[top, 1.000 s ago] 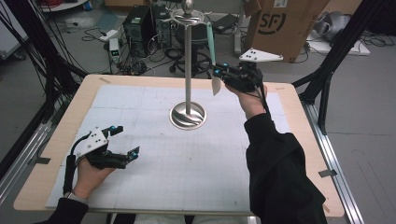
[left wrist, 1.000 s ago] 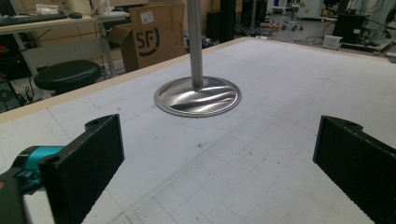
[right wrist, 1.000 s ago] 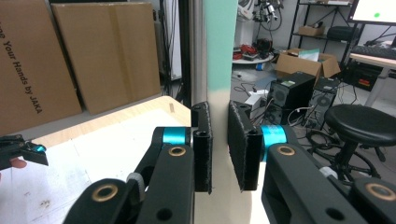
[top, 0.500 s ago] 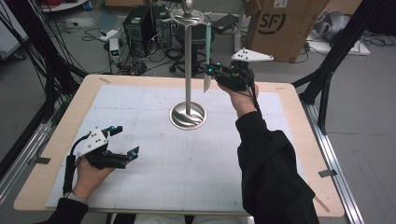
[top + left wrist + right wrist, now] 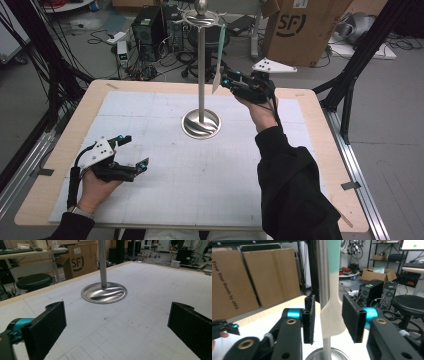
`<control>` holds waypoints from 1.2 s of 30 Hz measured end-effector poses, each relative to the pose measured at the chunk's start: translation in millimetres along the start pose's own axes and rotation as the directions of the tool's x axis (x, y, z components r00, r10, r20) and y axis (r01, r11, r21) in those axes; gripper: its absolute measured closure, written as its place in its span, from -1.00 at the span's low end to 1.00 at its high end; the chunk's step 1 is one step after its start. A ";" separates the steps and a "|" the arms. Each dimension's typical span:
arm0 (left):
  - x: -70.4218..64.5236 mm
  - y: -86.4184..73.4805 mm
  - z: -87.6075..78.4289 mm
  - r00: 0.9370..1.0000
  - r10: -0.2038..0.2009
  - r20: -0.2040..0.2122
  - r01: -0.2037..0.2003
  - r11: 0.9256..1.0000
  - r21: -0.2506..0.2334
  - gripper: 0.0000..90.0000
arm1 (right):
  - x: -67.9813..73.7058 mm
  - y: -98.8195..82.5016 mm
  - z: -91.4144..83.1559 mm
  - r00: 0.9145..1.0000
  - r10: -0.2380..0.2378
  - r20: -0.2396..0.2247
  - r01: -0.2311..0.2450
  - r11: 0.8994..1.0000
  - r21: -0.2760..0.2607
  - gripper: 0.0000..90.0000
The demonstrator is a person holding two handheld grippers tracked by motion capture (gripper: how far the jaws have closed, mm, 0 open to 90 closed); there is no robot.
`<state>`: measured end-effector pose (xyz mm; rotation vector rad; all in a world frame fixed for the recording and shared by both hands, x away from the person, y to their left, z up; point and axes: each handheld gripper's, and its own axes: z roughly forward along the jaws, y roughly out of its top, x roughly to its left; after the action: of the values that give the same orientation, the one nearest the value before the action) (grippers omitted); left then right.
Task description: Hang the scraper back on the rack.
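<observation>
Overhead, a spatula with a mint-green handle and cream blade hangs from the top ring of a steel stand, which rises from a round base at mid-counter. Right gripper held up beside the pole, level with the blade. Its fingers have just been opening; in the right gripper view they flank the blade with a gap on each side, pads apparently not touching it, though the near edge is hard to judge. Blade sits just beside the pole. Left gripper rests low at the counter's near left, well apart from the stand, fingers spread wide with nothing between them.
</observation>
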<state>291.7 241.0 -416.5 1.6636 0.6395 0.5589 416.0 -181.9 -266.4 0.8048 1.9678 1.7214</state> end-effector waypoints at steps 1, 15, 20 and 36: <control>1.0 0.2 0.5 1.000 -0.013 0.000 0.013 1.000 -0.007 -0.95 | 0.5 -2.0 -2.8 1.000 0.006 -0.004 -0.006 1.000 0.003 0.26; 8.5 0.1 7.9 0.997 -0.083 -0.010 0.082 0.994 -0.068 -0.95 | 2.8 -30.6 -45.0 0.999 -0.011 -0.051 0.013 1.000 0.026 -0.16; 9.2 0.0 7.8 0.996 -0.083 -0.007 0.083 0.994 -0.068 -0.95 | 2.4 -46.2 -54.6 0.997 -0.023 -0.070 0.027 0.998 0.058 -0.31; 8.1 -0.8 9.2 0.997 -0.081 -0.009 0.080 0.995 -0.055 -0.95 | 7.6 -117.9 -83.9 0.997 -0.073 -0.026 0.076 0.987 0.139 -0.87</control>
<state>303.8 240.0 -418.9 1.5776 0.6908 0.5237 338.1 -248.8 -368.7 0.7529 2.1241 1.5696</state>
